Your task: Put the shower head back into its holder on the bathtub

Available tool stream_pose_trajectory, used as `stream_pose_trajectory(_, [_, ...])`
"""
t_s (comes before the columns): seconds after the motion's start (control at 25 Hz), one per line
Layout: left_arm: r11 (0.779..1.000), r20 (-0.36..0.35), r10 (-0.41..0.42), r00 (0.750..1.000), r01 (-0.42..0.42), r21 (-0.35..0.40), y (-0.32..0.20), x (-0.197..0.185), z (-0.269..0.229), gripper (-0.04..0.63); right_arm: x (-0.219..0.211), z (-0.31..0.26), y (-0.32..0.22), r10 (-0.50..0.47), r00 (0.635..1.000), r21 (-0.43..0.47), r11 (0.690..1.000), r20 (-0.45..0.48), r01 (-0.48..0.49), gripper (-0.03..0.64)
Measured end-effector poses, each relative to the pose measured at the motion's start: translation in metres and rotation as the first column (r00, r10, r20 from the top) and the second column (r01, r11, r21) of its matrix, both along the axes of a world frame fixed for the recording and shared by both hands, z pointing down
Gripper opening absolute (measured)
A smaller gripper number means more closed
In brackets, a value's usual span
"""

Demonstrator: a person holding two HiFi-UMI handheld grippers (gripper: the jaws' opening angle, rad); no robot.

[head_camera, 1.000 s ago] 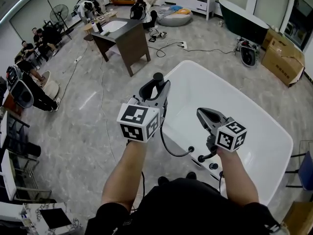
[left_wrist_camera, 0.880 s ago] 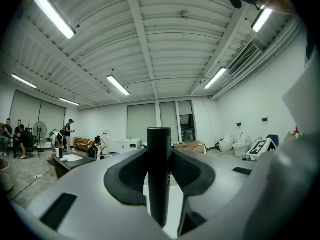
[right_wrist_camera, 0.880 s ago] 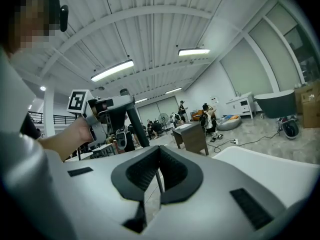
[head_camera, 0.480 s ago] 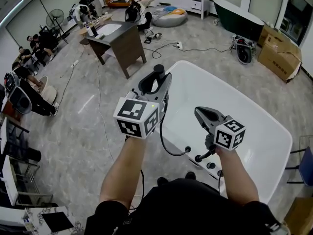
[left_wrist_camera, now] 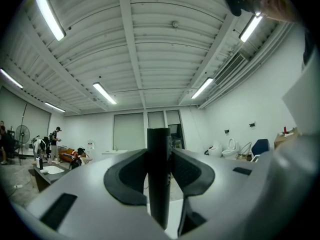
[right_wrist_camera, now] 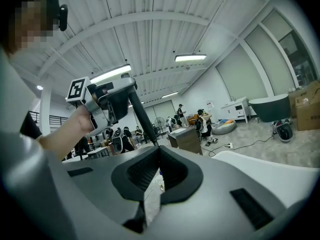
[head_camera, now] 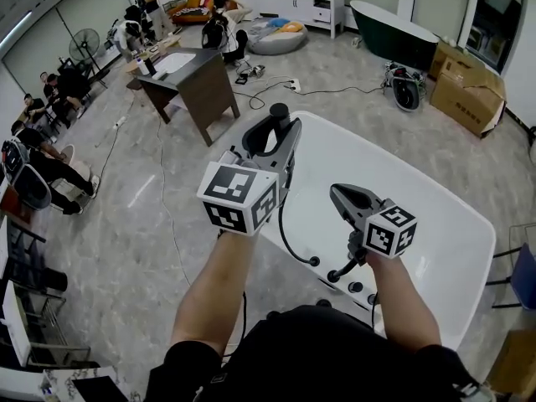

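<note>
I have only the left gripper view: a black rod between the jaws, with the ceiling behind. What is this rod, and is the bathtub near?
Observer: The head view shows it is the shower head, clamped in the left gripper. The white bathtub lies below it and to the right.
Operator: Is its hose free?
Observer: The black hose hangs in a loop from the shower head down to the tub's near rim, beside the black fittings.
Operator: What does the right gripper do?
Observer: The right gripper is shut and empty. In the head view it sits over the tub, just above those fittings.
</note>
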State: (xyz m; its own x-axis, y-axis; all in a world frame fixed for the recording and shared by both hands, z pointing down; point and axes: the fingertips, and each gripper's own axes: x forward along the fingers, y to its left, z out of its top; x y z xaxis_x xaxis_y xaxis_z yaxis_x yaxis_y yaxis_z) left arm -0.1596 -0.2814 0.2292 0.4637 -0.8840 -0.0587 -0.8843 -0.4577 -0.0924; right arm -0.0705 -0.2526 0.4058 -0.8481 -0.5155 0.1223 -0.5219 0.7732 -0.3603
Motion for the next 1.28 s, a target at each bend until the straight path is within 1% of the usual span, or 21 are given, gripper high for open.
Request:
stream_pose_trajectory(0.16, [0.998, -0.01, 0.06, 0.998, -0.06, 0.012, 0.0, 0.026, -0.001, 0.149, 0.012, -0.002, -0.002, 0.026, 1.0, 0.01, 1.0, 0.0, -0.026, 0.017])
stream_pose_trajectory(0.32, [0.994, -0.038, 0.104, 0.994, -0.104, -0.018, 0.003, 0.041, 0.016, 0.149, 0.023, 0.004, 0.002, 0.052, 0.999, 0.007, 0.999, -0.004, -0.052, 0.017])
stream_pose_trajectory(0.56, [0.99, -0.041, 0.119, 0.992, -0.122, -0.074, 0.011, 0.049, 0.042, 0.149, 0.034, 0.013, 0.012, 0.087, 0.996, -0.025, 0.996, -0.019, -0.088, 0.017])
stream_pose_trajectory(0.72, [0.985, -0.058, 0.122, 0.991, -0.128, -0.111, 0.013, 0.049, 0.058, 0.149, 0.032, 0.021, 0.019, 0.083, 0.996, -0.048, 0.995, -0.033, -0.085, 0.017])
stream_pose_trajectory(0.84, [0.981, -0.056, 0.123, 0.991, -0.13, -0.142, 0.017, 0.048, 0.072, 0.149, 0.031, 0.028, 0.026, 0.081, 0.996, -0.067, 0.994, -0.04, -0.083, 0.017])
stream_pose_trajectory(1.08, [0.968, -0.066, 0.152, 0.986, -0.162, -0.193, 0.025, 0.052, 0.107, 0.149, 0.034, 0.048, 0.035, 0.081, 0.995, -0.098, 0.991, -0.051, -0.085, 0.017])
stream_pose_trajectory(1.28, [0.951, -0.06, 0.163, 0.985, -0.173, -0.255, 0.03, 0.057, 0.138, 0.149, 0.038, 0.061, 0.042, 0.083, 0.995, -0.133, 0.987, -0.059, -0.09, 0.017])
